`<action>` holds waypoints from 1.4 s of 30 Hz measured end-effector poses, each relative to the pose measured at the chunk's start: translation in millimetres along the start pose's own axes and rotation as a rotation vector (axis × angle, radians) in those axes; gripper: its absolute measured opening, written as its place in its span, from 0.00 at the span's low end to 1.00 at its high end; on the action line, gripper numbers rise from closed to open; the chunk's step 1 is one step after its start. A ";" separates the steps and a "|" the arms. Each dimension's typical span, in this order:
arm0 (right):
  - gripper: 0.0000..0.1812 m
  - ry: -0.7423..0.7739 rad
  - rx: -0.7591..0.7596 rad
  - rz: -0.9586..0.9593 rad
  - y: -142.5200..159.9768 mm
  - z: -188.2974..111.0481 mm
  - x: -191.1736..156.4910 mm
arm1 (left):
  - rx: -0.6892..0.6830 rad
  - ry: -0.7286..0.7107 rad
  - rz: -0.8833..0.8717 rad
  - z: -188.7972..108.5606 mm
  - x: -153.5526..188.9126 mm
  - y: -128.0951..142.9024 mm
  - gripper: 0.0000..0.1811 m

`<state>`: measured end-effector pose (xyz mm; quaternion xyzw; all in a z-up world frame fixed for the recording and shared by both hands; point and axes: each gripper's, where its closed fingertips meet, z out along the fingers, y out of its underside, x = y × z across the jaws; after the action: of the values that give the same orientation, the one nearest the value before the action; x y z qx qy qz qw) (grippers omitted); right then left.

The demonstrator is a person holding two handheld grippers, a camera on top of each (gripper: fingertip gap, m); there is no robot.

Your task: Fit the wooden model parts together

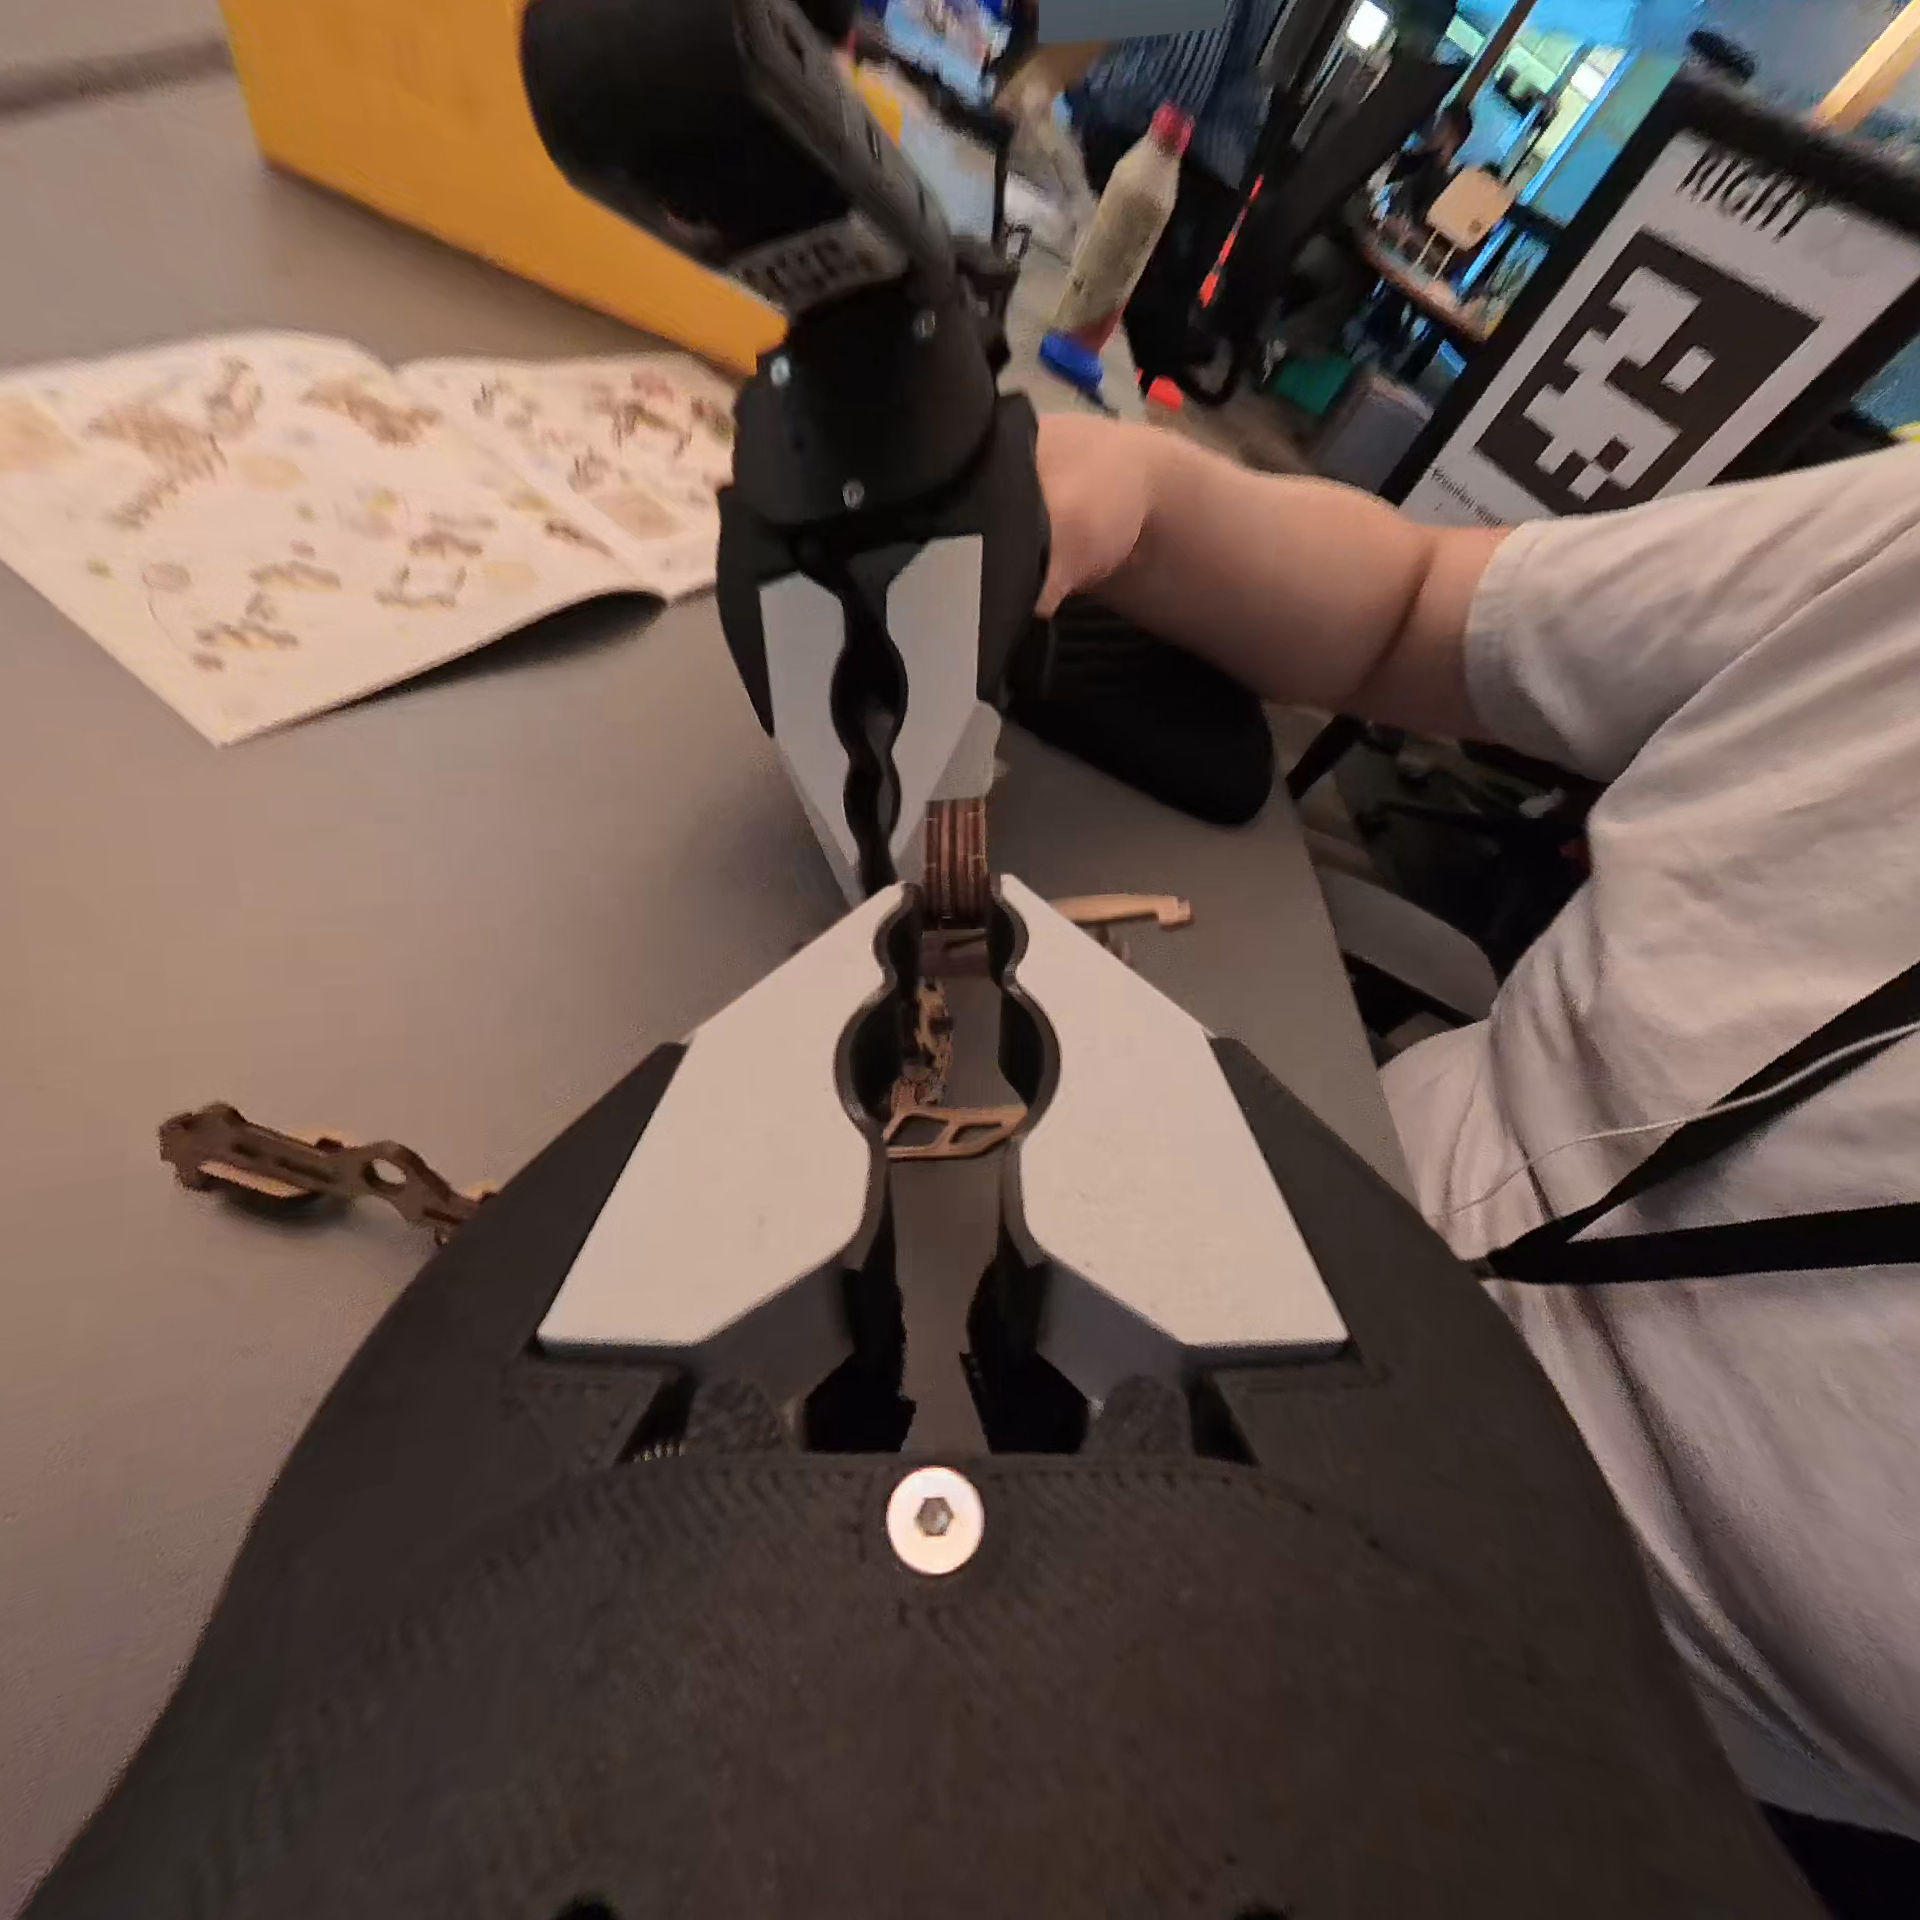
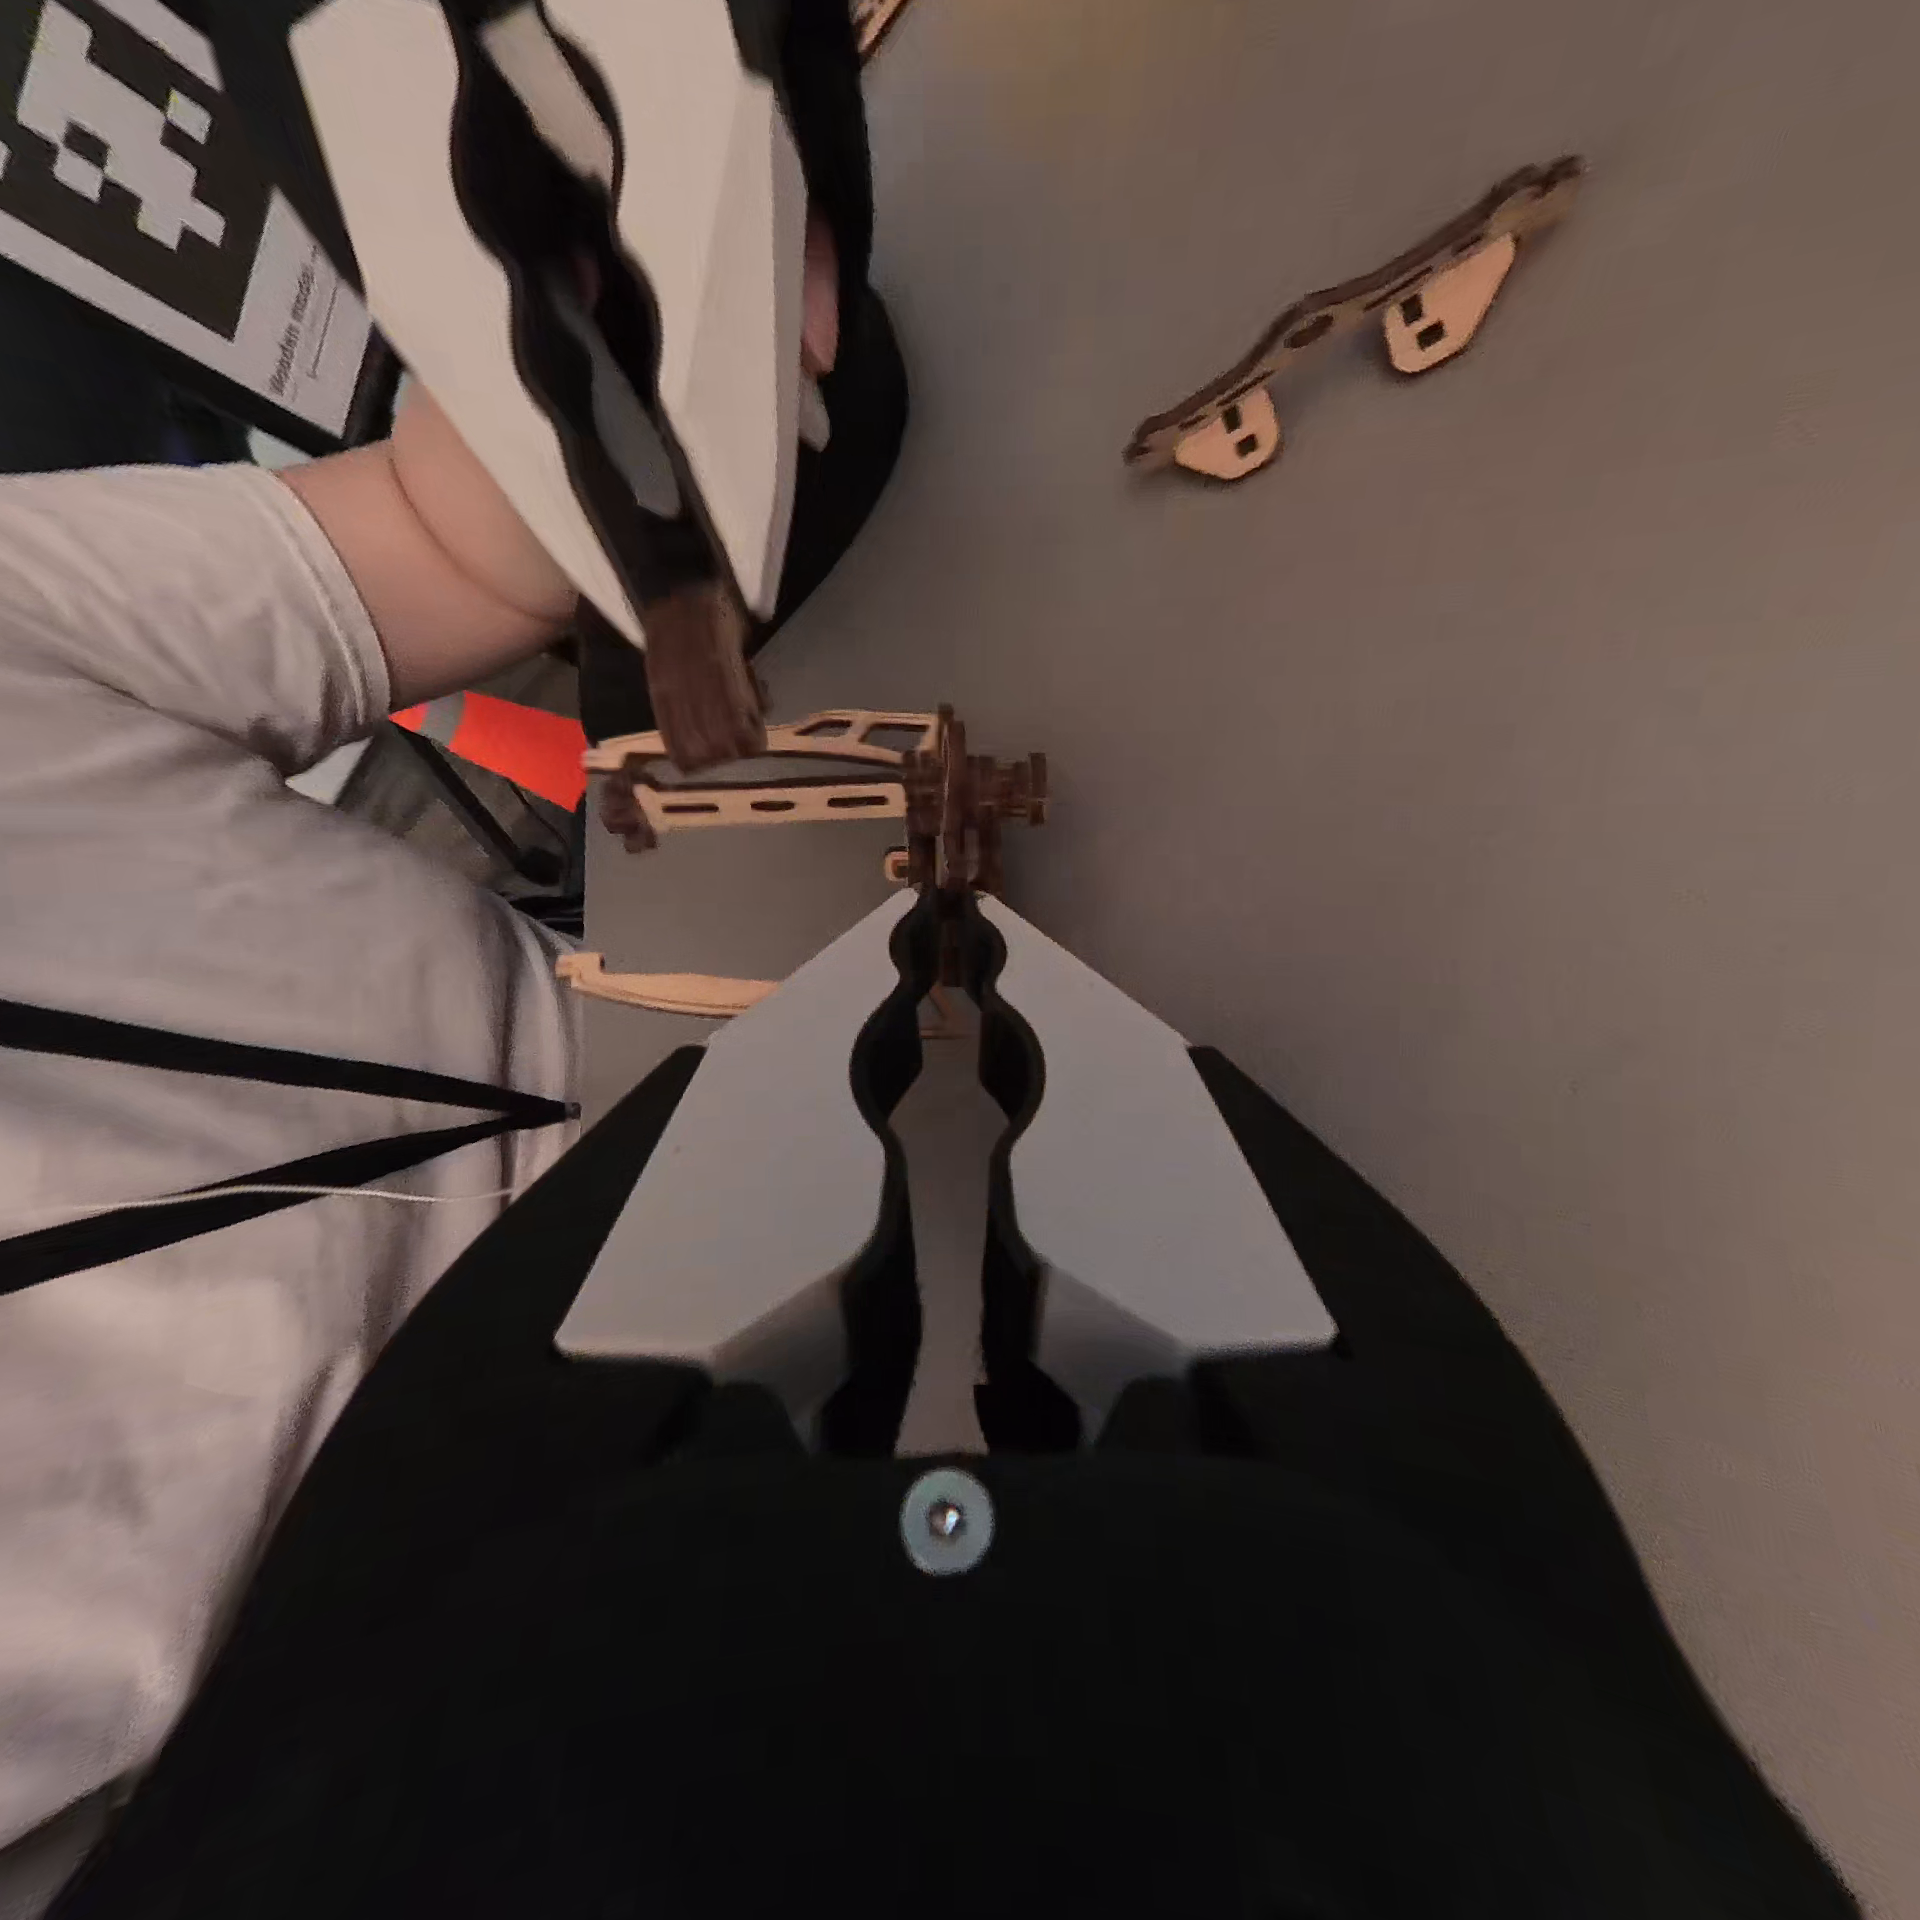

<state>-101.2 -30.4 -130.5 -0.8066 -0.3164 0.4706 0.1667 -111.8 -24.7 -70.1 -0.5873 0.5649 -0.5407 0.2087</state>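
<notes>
My left gripper [image 1: 951,904] is shut on a small stacked wooden block [image 1: 954,847]. In the right wrist view it [image 2: 696,649] comes in from the upper left and presses the dark block [image 2: 707,707] onto the slotted frame of the wooden model [image 2: 790,805]. My right gripper [image 2: 940,904] is shut on the model's geared hub [image 2: 966,800]. In the left wrist view it [image 1: 878,862] points down, tips next to the block. Part of the model [image 1: 935,1122] shows between my left fingers. A loose wooden strip with two flaps [image 2: 1351,312] lies on the table, apart, and also shows in the left wrist view [image 1: 301,1164].
An open instruction booklet [image 1: 343,499] and a yellow box [image 1: 436,135] lie at the back of the grey table [image 1: 416,883]. Another thin wooden piece [image 2: 665,987] lies near the table edge. A person's arm [image 1: 1247,582] and white shirt are on the right, beside a black-and-white marker board [image 1: 1642,364]. Some 6 cm of space lies between my two pairs of fingers.
</notes>
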 end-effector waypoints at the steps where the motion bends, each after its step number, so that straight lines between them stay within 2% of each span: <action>1: 0.02 -0.012 -0.008 0.018 1.2 2.3 2.4 | -0.027 -0.007 -0.013 3.0 -2.5 5.1 0.05; 4: 0.02 -0.076 -0.035 0.008 6.1 5.3 -0.6 | -0.034 0.003 -0.073 7.2 -5.8 9.3 0.05; 7: 0.08 0.010 -0.073 -0.043 15.2 4.4 14.5 | -0.008 0.051 -0.164 4.5 -7.9 8.3 0.05; 10: 0.11 0.005 -0.046 -0.053 13.4 -0.2 14.7 | 0.005 0.063 -0.261 4.1 -17.6 12.3 0.05; 14: 0.14 0.059 -0.038 -0.090 12.0 -12.4 21.8 | 0.020 0.082 -0.299 3.0 -21.3 12.1 0.05; 17: 0.14 0.135 0.052 -0.281 -13.3 -25.3 26.0 | 0.016 0.033 -0.338 -0.8 -31.0 13.5 0.05; 20: 0.14 0.080 0.227 -0.588 -48.5 -32.9 1.4 | -0.020 -0.003 -0.393 -1.1 -40.5 21.6 0.05; 23: 0.14 0.108 0.175 -0.795 -50.4 -24.8 -1.0 | -0.043 0.066 -0.474 3.0 -37.2 23.6 0.05; 27: 0.13 0.233 0.148 -0.929 -47.5 -13.5 11.9 | -0.056 0.080 -0.548 6.6 -43.3 28.2 0.05; 33: 0.13 0.228 0.111 -0.898 -40.2 -10.0 18.4 | -0.039 0.113 -0.647 5.7 -47.5 30.6 0.05; 35: 0.07 0.217 0.100 -0.889 -37.7 -7.7 18.8 | -0.035 0.118 -0.674 5.8 -48.1 31.9 0.05; 36: 0.07 0.218 0.096 -0.894 -36.9 -6.6 18.7 | -0.026 0.120 -0.689 5.7 -48.9 31.8 0.05; 40: 0.12 0.253 0.086 -0.934 -36.8 -2.6 18.2 | -0.021 0.129 -0.732 7.5 -49.6 33.9 0.05; 42: 0.05 0.265 0.064 -0.956 -33.8 -0.1 18.4 | -0.027 0.132 -0.740 8.7 -48.4 35.2 0.05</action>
<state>-106.5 7.0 -123.3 -0.6184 -0.6124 0.2446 0.4275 -108.8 5.5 -122.3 -0.7184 0.3338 -0.6087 -0.0457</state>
